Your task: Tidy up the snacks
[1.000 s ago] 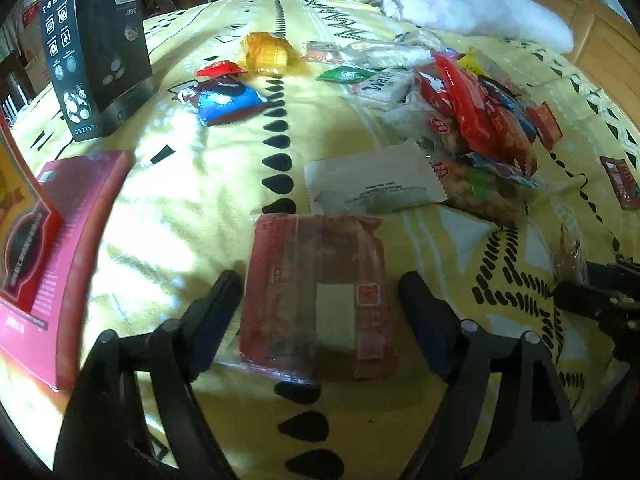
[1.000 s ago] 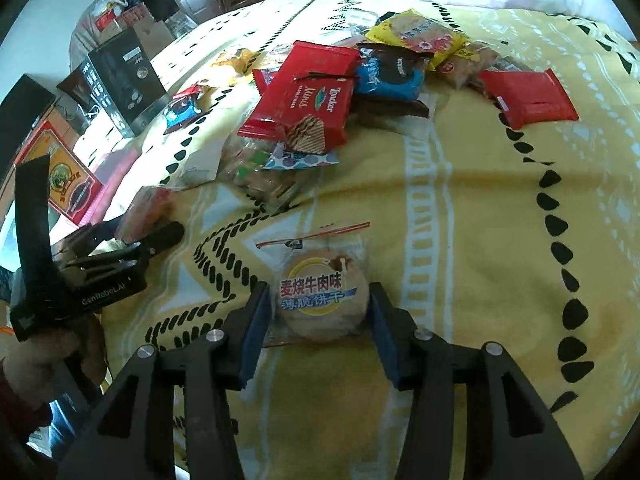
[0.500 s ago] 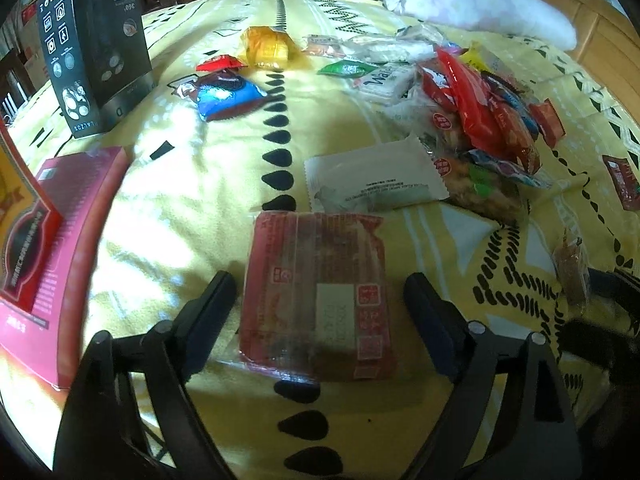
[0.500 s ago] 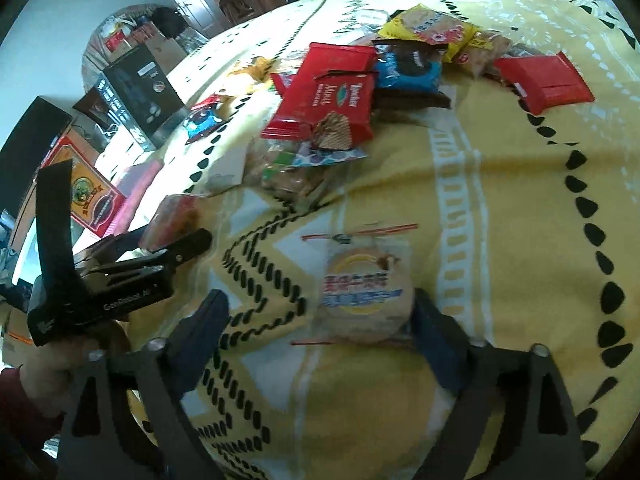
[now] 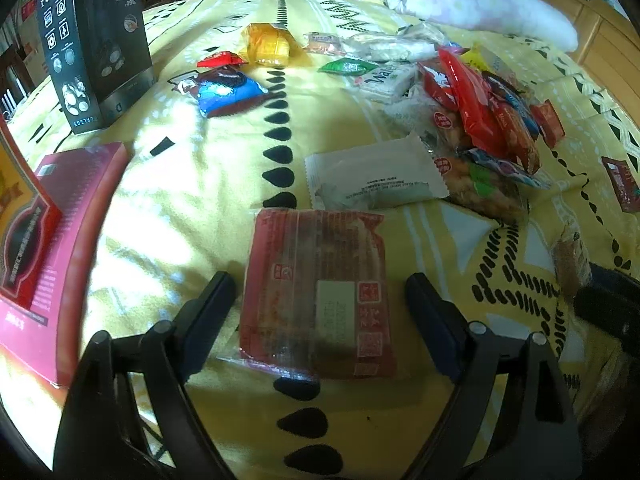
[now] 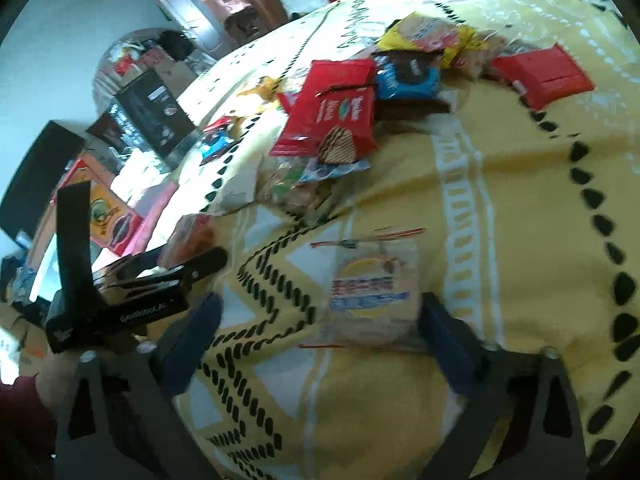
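Bed under yellow patterned cover, strewn with snacks. Snack pile heaped mid-cover. Left tongs spread wide, red flat packet lying between, untouched. Right tongs closing from wide; round biscuit pack flat on cover between, right pad just beside it.

You have a yellow patterned bedspread, a pale floral pillow, a wooden headboard, and a brown doorway.
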The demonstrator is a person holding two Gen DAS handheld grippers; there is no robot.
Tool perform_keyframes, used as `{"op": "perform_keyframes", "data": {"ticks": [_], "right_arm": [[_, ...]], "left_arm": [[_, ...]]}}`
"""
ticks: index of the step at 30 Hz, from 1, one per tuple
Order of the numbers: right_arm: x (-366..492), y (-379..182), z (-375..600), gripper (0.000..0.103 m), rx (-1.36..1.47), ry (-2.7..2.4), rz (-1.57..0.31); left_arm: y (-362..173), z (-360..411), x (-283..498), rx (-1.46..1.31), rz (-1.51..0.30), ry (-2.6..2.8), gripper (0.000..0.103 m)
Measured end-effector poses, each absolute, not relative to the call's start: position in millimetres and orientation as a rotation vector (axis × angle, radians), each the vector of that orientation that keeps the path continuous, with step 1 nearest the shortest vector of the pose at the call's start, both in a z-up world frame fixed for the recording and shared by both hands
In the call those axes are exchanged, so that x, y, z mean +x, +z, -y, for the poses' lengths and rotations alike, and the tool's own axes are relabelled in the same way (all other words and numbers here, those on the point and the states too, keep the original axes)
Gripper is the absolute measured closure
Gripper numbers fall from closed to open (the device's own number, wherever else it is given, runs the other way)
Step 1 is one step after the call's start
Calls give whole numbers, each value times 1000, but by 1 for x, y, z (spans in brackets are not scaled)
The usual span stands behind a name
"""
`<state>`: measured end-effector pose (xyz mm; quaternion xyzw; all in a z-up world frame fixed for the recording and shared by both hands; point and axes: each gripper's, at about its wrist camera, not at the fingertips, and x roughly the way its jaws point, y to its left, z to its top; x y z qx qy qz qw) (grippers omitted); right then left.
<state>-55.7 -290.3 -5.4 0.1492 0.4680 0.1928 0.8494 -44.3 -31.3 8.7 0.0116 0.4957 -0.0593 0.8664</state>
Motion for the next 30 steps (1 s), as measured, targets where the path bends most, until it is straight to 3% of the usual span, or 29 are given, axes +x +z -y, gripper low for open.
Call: {"op": "perform_keyframes", "data": {"ticks": [1,2,7,10,12,13,17,19,20,21,30], "right_arm": [[-57,-3,291,22,319,406,-977],[-58,-2,292,34,319,407,-973],[-67,2,287,42,255,422,-957],[-67,2,286,56,253,427,-953],[-66,3,285,77,248,427,-951],[-66,3,285,78,245,428,-949],[-64,5,283,77,230,428,-953],[-66,5,281,58,223,425,-954],[-67,6,280,43,221,419,-946],[-69,6,280,38,222,417,-945],[-61,6,268,38,233,409,-962]], "left_arm": [[9,31,-44,24,-1038,-123,15],[9,32,-45,26,-1037,-122,15],[9,32,-46,25,-1036,-121,15],[9,31,-47,24,-1036,-122,15],[9,32,-47,24,-1036,-123,15],[9,31,-47,24,-1035,-123,15],[9,31,-47,24,-1034,-122,15],[9,31,-47,24,-1034,-123,15],[9,31,-47,23,-1034,-123,15],[9,31,-47,24,-1034,-122,15],[10,30,-48,19,-1028,-127,14]]}}
